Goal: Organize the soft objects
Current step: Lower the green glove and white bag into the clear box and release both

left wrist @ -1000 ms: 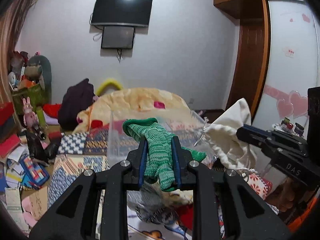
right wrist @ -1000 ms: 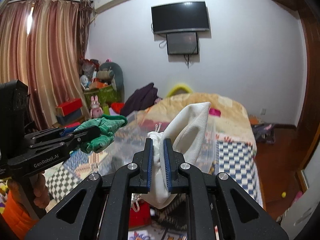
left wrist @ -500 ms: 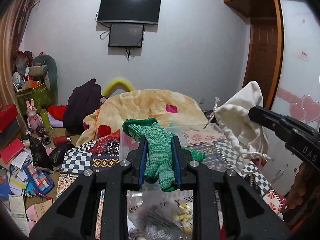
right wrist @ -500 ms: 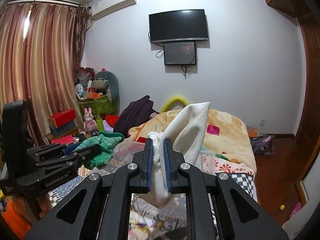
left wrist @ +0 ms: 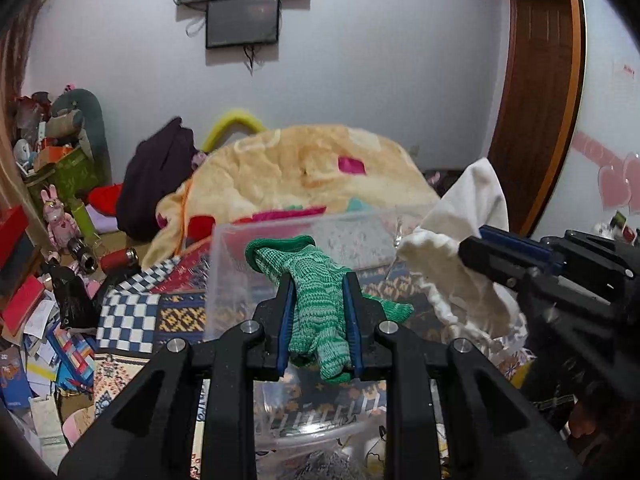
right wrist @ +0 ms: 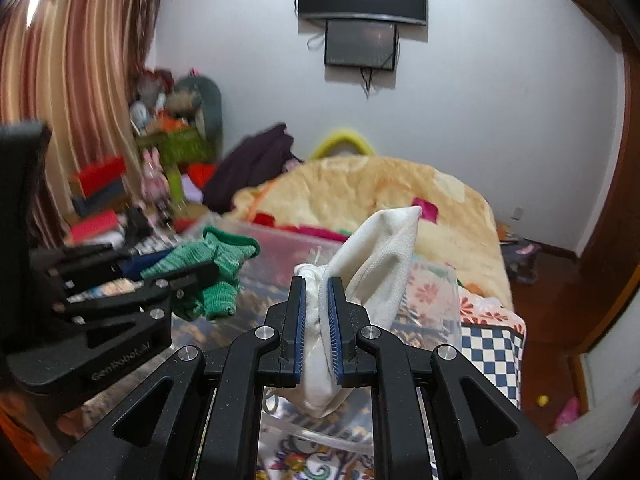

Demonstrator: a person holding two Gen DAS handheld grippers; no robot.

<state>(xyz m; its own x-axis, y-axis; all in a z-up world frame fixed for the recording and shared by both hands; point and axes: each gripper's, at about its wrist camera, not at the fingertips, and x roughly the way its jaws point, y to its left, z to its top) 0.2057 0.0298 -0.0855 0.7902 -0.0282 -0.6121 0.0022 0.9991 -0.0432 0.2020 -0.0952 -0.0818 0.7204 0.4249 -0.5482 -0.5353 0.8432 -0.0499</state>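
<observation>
Left gripper (left wrist: pixel 319 312) clamps the green knit glove (left wrist: pixel 320 304); right gripper (right wrist: pixel 317 320) clamps the white drawstring pouch (right wrist: pixel 376 264), both above the clear bin (left wrist: pixel 224 272). Release only once both are well inside the rim.

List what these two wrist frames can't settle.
- Clear plastic bin contents: its bottom sits behind the left gripper, left wrist view.
- Green knit glove lower end: hidden between the pads.
- White drawstring bag contents: closed fabric.
- Left-side shelf clutter: motion-blurred, right wrist view.

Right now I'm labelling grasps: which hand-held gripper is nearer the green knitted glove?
Left. The left hand-held gripper is clamped on the green knitted glove; the right hand-held gripper holds the white cloth bag beside it.
</observation>
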